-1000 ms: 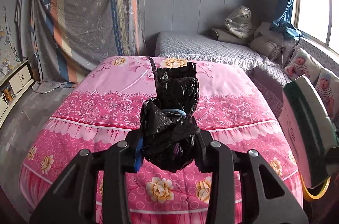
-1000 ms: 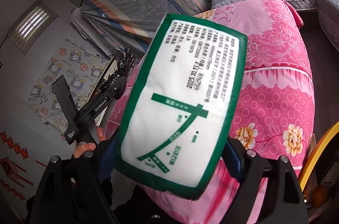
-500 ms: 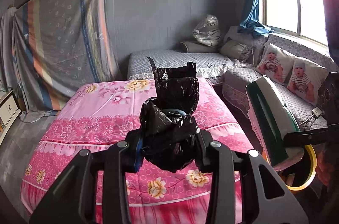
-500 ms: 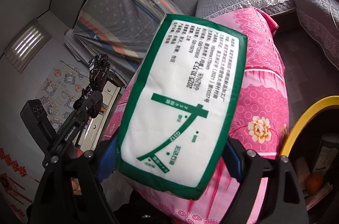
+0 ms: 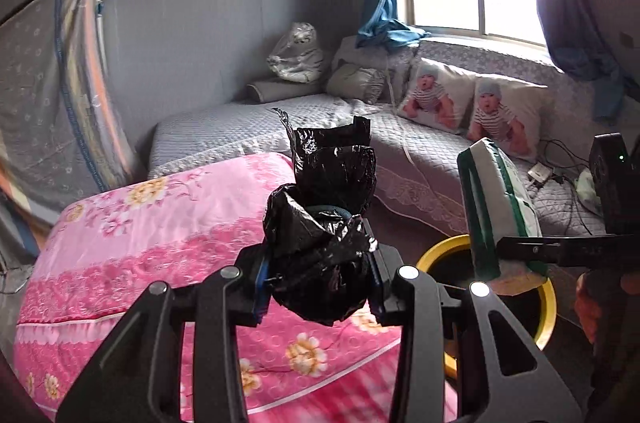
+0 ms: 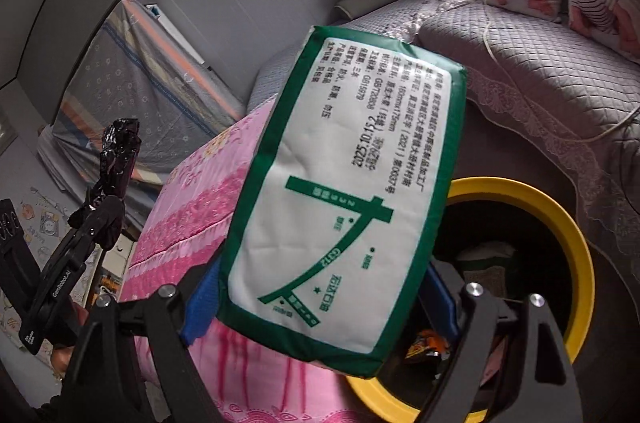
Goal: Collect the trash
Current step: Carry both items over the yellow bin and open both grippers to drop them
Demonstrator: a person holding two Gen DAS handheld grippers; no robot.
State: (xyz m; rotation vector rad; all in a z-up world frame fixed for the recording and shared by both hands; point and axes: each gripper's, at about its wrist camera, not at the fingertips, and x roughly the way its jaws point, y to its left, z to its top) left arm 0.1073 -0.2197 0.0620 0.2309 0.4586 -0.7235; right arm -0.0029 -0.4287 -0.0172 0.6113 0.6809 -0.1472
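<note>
My left gripper (image 5: 318,273) is shut on a crumpled black plastic bag (image 5: 324,235), held in the air over the corner of the pink bed. My right gripper (image 6: 320,287) is shut on a white tissue pack with green edges (image 6: 340,191), held above the rim of a yellow-rimmed trash bin (image 6: 560,219). The pack (image 5: 496,207) and bin (image 5: 546,307) also show at the right of the left wrist view. Inside the bin lie a few wrappers (image 6: 428,343). The left gripper with the black bag (image 6: 116,159) shows at the far left of the right wrist view.
A bed with a pink floral cover (image 5: 140,243) lies left of the bin. A grey quilted sofa (image 5: 420,143) with baby-print cushions (image 5: 472,103) runs behind the bin under the window. Cables and a charger (image 5: 548,171) lie on the sofa.
Both grippers have swung right, away from the bed and toward the bin. The bin's opening now sits right under the tissue pack. Both grips are unchanged.
</note>
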